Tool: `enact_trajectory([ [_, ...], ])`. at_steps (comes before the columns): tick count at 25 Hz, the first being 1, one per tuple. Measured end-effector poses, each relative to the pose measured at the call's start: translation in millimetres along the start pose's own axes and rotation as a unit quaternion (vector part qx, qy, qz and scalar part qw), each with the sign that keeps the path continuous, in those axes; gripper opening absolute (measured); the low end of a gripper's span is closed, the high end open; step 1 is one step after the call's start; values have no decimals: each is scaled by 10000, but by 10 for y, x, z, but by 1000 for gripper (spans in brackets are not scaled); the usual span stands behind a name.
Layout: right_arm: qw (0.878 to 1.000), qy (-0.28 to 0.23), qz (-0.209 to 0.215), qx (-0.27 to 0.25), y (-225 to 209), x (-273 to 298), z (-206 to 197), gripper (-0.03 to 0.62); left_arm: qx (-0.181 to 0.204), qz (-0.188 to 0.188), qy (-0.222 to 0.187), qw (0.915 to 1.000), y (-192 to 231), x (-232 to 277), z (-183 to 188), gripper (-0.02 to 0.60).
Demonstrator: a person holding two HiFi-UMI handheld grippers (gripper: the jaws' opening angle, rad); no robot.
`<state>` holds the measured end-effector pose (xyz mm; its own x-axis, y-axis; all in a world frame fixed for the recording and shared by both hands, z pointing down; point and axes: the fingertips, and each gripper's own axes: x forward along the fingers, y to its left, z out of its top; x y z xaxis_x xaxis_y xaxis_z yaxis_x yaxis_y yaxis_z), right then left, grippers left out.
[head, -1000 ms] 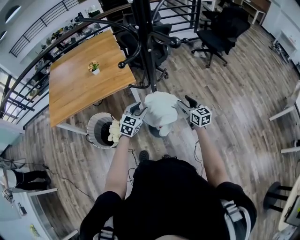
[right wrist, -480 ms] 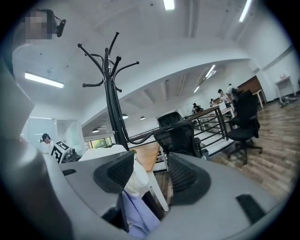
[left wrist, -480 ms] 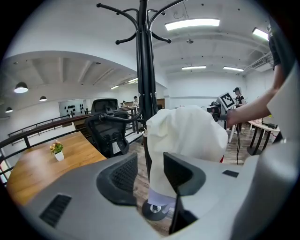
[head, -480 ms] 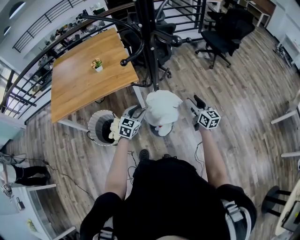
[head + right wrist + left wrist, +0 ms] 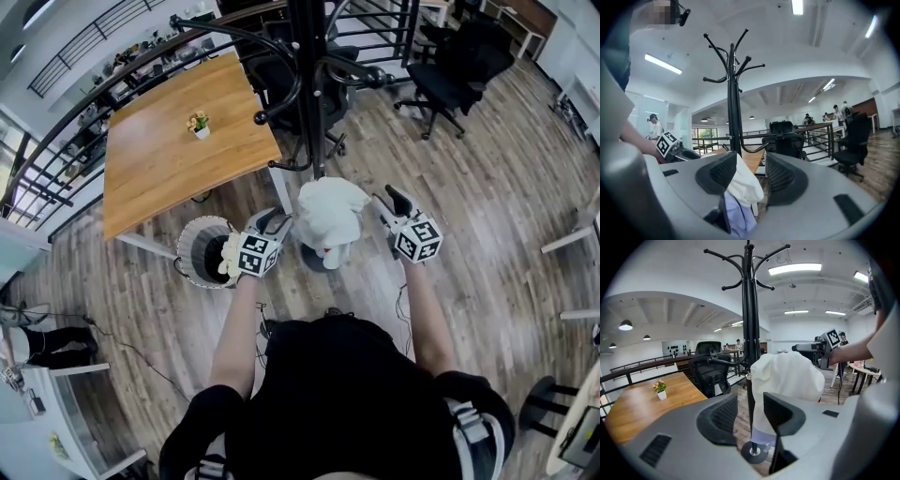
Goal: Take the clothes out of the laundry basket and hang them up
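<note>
Now the white garment hung bunched on the coat stand, low on its pole, with a pale lilac part showing under it. My left tongs were just beside the stand, spread apart with nothing between the pads. The cloth was only behind them. My right tongs were at the stand's other side. Their jaws had just been closing, but the pads pressed on nothing, and the cloth showed beyond the gap. The laundry basket stood near the foot of the stand, on the left tongs' side, with one pale cloth in it. I judged this cloth light, soft and limp. I would pinch a thick fold of it, because a thin edge may slip.
</note>
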<state>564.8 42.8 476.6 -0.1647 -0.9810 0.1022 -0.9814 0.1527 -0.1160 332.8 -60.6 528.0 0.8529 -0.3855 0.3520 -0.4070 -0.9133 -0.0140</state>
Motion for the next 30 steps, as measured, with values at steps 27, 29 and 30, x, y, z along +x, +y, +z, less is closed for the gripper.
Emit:
enact_trajectory([
  [27, 9935, -311, 517, -969, 1864, 896, 690, 176, -741, 643, -539, 9937, 1452, -1546, -346, 172],
  [29, 9929, -274, 603, -991, 2054, 995, 632, 180, -785, 708, -550, 9929, 1574, -1702, -421, 172],
  [30, 9930, -247, 627, -969, 2159, 1039, 605, 181, -791, 739, -548, 9926, 1632, -1785, -468, 172],
])
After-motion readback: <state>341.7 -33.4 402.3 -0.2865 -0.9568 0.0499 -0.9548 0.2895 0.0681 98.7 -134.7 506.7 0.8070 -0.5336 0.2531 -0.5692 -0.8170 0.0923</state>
